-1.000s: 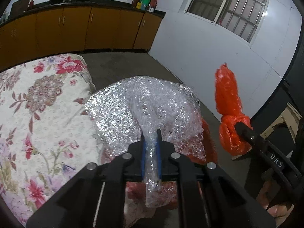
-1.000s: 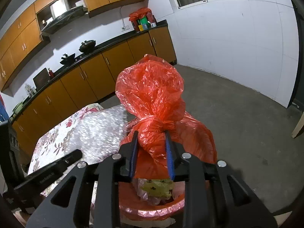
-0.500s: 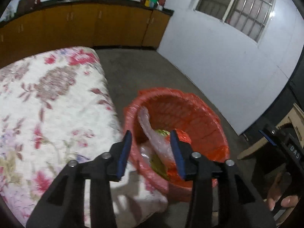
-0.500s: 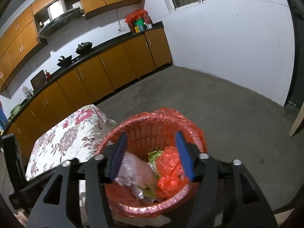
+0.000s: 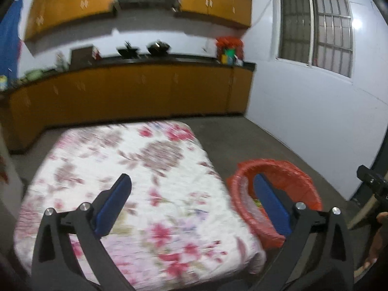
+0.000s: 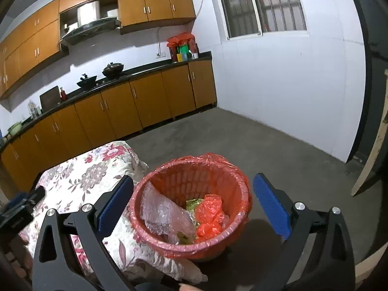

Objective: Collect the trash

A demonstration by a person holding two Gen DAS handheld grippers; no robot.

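Observation:
A red mesh trash basket (image 6: 218, 169) lined with a red bag stands on the floor beside the floral table. In it lie the bubble wrap (image 6: 162, 211), the knotted red plastic bag (image 6: 209, 214) and a green wrapper (image 6: 194, 203). My right gripper (image 6: 192, 203) is wide open and empty above the basket. My left gripper (image 5: 192, 201) is wide open and empty over the floral tablecloth (image 5: 135, 169); the basket (image 5: 298, 169) shows behind its right finger. That view is blurred.
Orange kitchen cabinets (image 6: 135, 101) with a black counter run along the back wall. A white wall with a barred window (image 6: 262, 4) is on the right. Grey concrete floor (image 6: 278, 150) surrounds the basket. A wooden piece (image 6: 373, 150) leans at the right edge.
Both grippers let go of their loads, the bubble wrap and the red bag, which dropped into the basket. Both jaws opened wide and the left gripper swung back over the table.

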